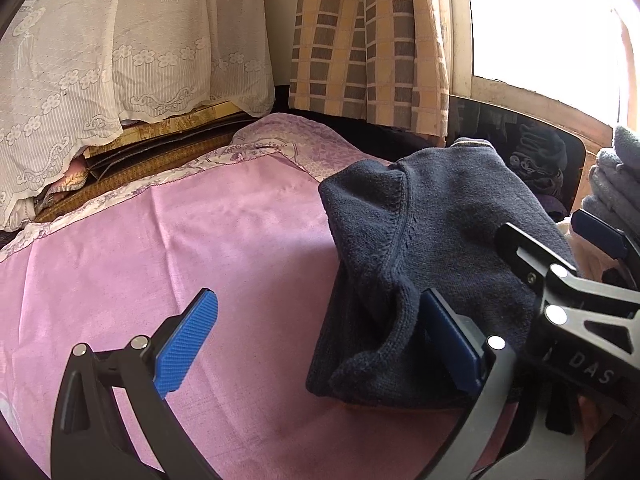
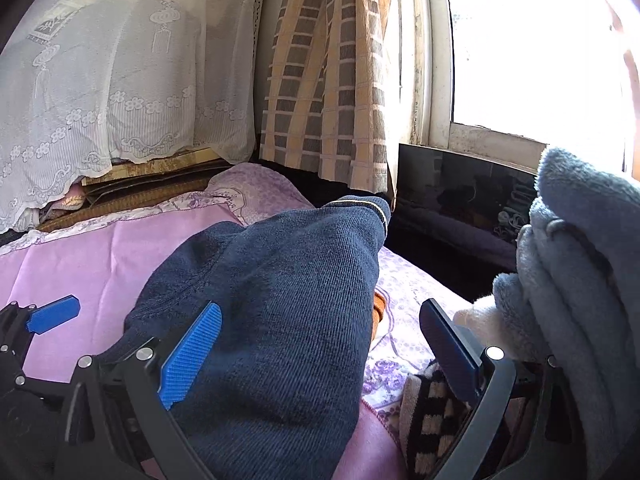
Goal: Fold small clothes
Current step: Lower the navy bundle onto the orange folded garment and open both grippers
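Note:
A navy knit garment (image 1: pixel 420 240) lies folded on the pink bedsheet (image 1: pixel 160 240). My left gripper (image 1: pixel 320 344) is open wide just above the sheet. Its right pad (image 1: pixel 452 344) rests against the garment's near left edge, and its left pad hangs over bare sheet. My right gripper (image 2: pixel 320 354) is also open, low over the same garment (image 2: pixel 280 300), which fills the space from its left pad (image 2: pixel 192 356) to the middle. Neither gripper grips anything. In the left wrist view the right gripper (image 1: pixel 556 236) sits over the garment's right side.
A stack of grey fleece clothes (image 2: pixel 580 260) rises at the right, with a black-and-cream checked cloth (image 2: pixel 432 408) below it. A dark glossy panel (image 2: pixel 460 196) leans under the window. Lace curtain (image 1: pixel 120 60) and plaid curtain (image 1: pixel 360 40) hang behind the bed.

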`<state>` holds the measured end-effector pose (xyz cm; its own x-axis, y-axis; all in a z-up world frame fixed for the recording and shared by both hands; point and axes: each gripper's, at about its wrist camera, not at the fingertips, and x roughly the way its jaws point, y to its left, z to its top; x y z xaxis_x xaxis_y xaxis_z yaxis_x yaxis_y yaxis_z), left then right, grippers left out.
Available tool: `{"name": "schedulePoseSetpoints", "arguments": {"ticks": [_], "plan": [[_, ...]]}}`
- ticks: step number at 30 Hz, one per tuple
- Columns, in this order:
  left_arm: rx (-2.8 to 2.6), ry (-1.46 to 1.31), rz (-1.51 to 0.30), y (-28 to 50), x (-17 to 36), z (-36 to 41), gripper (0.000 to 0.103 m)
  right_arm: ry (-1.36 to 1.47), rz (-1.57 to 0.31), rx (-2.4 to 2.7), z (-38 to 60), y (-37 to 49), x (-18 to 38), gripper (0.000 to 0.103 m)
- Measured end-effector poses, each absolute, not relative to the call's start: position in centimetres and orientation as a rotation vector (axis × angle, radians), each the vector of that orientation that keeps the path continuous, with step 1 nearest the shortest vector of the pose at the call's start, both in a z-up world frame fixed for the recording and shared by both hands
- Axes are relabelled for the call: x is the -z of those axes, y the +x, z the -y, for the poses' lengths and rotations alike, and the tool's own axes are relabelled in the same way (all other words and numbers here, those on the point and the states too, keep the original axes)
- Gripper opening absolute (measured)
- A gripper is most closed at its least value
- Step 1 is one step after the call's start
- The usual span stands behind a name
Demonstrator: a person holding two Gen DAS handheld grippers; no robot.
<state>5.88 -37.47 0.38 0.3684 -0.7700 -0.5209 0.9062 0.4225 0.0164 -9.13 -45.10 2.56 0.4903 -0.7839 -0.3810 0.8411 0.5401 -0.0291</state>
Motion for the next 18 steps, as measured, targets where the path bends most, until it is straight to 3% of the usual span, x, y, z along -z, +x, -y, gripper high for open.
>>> {"name": "schedulePoseSetpoints", "arguments": {"ticks": [18], "plan": [[1.176, 0.374, -0.42, 0.0, -2.4, 31.3, 0.098, 0.118, -0.361, 0.995, 34.1, -14.6, -4.9, 0.1]]}}
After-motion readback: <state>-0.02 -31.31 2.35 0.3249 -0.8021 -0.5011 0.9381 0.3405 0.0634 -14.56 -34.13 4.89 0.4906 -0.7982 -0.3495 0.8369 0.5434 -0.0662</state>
